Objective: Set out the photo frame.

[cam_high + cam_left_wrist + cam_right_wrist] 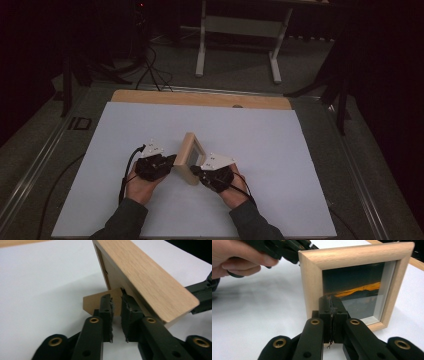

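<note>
Centrally, in the lower middle of the high view, a small wooden picture frame (190, 157) stands upright on the white sheet (280, 150) that covers the table, turned edge-on to the camera. Left gripper (170, 162) sits just left of it, right gripper (196, 171) just right of it, each held in a hand coming up from the bottom edge; both sleeves are dark.

Left gripper view: the frame's back fills the upper right. A flat wooden stand leg (95, 303) sticks out from the back toward the lower centre. Left gripper (115, 308) has its jaws on either side of that leg's edge, a narrow gap showing between them; whether the pads actually pinch the leg, I cannot tell. The right gripper's black tip shows at the right edge.

Right gripper view: the frame's glass front faces the camera, upper right, with a dark picture and an orange streak in it. Right gripper (332, 307) has its jaws pressed together, nothing between them, tips close before the glass. Left hand (234, 257) and its gripper sit at upper left, at the frame's top corner.
</note>
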Tool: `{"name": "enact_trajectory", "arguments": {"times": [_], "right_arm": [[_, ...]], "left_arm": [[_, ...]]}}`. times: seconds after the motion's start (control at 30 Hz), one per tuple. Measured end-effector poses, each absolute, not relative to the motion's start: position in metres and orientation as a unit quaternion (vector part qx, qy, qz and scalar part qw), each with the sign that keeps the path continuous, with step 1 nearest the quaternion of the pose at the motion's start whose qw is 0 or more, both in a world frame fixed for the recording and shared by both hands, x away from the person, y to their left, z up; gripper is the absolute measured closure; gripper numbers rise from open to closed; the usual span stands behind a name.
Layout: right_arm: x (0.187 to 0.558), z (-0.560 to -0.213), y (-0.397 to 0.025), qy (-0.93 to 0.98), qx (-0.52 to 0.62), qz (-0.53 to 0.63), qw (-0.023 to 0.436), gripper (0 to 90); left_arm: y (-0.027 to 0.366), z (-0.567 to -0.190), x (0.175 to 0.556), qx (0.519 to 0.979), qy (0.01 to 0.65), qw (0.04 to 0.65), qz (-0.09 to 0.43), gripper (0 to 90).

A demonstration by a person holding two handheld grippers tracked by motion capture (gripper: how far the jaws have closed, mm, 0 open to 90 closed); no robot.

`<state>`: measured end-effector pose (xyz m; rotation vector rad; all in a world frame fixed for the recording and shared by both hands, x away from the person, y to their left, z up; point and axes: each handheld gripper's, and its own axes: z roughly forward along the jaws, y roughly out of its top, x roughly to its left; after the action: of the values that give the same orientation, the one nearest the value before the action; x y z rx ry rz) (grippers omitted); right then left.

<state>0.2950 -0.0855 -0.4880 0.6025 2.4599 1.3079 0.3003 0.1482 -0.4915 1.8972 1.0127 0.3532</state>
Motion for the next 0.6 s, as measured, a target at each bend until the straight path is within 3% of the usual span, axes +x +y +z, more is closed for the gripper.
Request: {"name": "enact_trajectory", "arguments": {"times": [0.6], "right_arm": [[0.299, -0.482, -0.097, 0.846, 0.22, 0.459, 0.158, 88.1]], "left_arm": [[0.169, -0.465, 0.29, 0.733, 0.436, 0.493, 0.174, 54.3]]}}
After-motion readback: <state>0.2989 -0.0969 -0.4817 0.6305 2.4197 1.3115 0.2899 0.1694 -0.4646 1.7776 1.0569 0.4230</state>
